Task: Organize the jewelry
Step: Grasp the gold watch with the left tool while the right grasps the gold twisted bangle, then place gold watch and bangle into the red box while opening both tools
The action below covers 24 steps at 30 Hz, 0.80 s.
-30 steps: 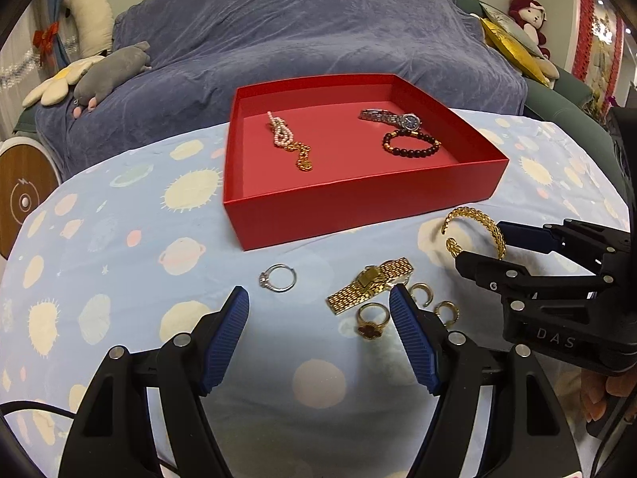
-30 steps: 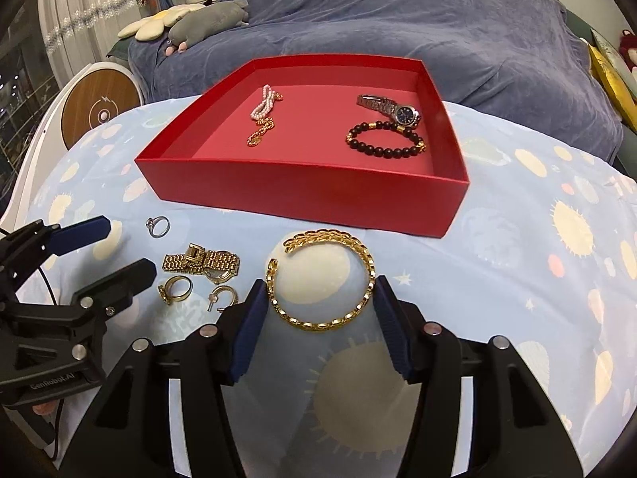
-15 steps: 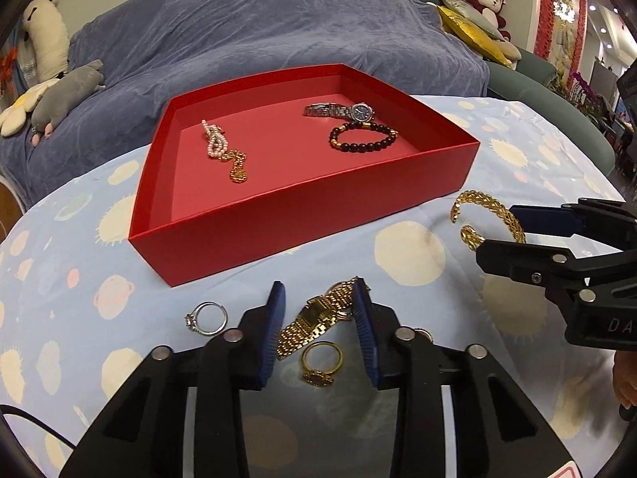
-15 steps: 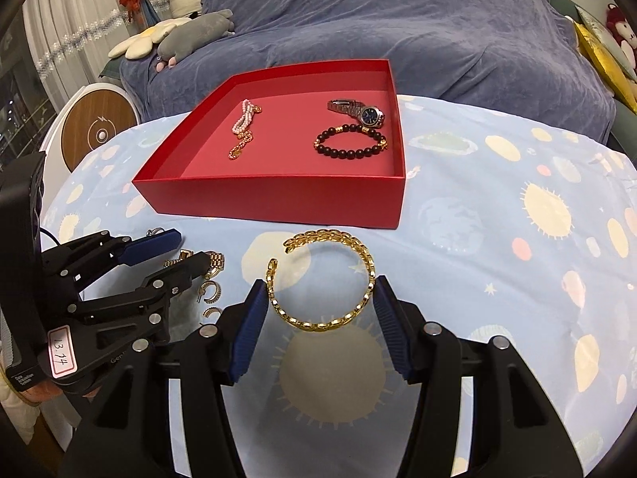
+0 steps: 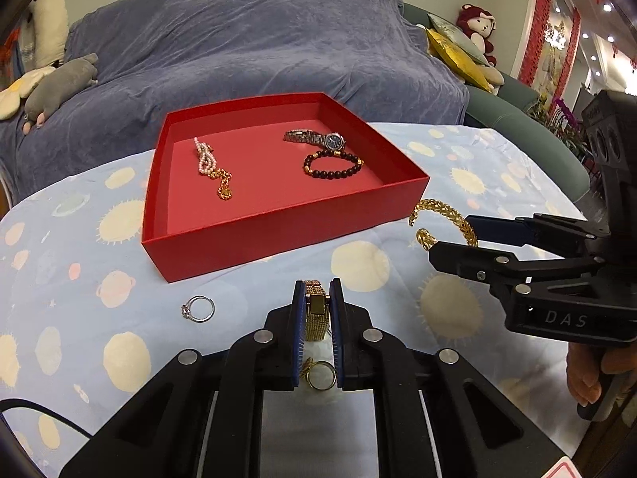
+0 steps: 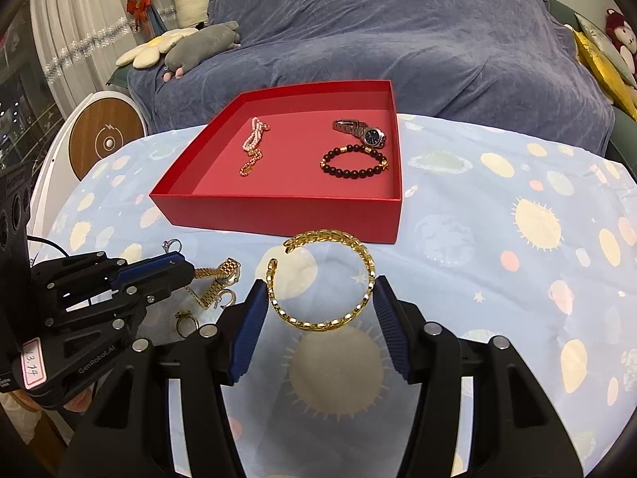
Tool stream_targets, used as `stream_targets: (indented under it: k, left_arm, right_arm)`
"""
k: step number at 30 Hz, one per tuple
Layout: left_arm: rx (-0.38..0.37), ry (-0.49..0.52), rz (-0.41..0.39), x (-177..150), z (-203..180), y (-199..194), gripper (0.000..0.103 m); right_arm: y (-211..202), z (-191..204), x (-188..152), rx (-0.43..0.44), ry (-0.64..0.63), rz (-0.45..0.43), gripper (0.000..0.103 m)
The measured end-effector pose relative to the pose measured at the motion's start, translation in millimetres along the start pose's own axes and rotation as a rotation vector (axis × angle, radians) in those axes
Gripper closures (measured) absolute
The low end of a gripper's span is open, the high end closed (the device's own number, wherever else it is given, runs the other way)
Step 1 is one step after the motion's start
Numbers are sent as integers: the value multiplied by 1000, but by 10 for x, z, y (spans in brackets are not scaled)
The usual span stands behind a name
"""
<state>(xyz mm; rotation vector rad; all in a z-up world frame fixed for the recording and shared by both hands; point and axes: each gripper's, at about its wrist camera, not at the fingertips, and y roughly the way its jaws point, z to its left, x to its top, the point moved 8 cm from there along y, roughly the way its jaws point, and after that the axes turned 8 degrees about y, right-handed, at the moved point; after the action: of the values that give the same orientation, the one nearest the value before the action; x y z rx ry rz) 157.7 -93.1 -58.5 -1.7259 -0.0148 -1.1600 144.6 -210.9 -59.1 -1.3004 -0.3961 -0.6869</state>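
My left gripper point(image 5: 317, 290) has a gold watch point(image 5: 316, 314) between its blue pads, which press on the band as the jaws are closing. In the right wrist view the left gripper point(image 6: 187, 265) holds that watch point(image 6: 227, 269) just off the cloth. My right gripper point(image 6: 320, 290) is shut on a gold cuff bangle point(image 6: 318, 322), one pad on each side. The red box point(image 5: 278, 235) behind holds a pearl-and-gold chain point(image 5: 207, 159), a silver watch point(image 5: 318, 138) and a dark bead bracelet point(image 5: 332, 165).
On the sun-and-planet tablecloth point(image 6: 497, 239) lie a silver ring point(image 5: 199, 308), a gold ring point(image 5: 318, 374) and small gold hoops point(image 6: 229, 296). A sofa under a blue-grey blanket point(image 5: 258, 47) with plush toys stands behind the table. A round white device point(image 6: 105, 141) is at the left.
The left gripper's jaws went from wide open to closed on the gold watch and raised one end. The right gripper kept the bangle and rose a little.
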Motion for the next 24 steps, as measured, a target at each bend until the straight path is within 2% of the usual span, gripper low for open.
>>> stream_targets:
  k: [7, 12, 18, 24]
  left_arm:
    - [-23, -38, -75, 436, 45, -520, 94]
    - [31, -9, -130, 894, 170, -717, 94]
    - [115, -2, -127, 1279, 485, -386, 94]
    - [158, -91, -71, 1272, 896, 121, 94]
  right_arm:
    - [-308, 166, 347, 35, -24, -80, 50]
    - [-238, 272, 707, 36, -48, -101, 50]
    - [221, 365, 1105, 41, -42, -79, 50]
    - [788, 339, 1258, 31, -1, -19, 50]
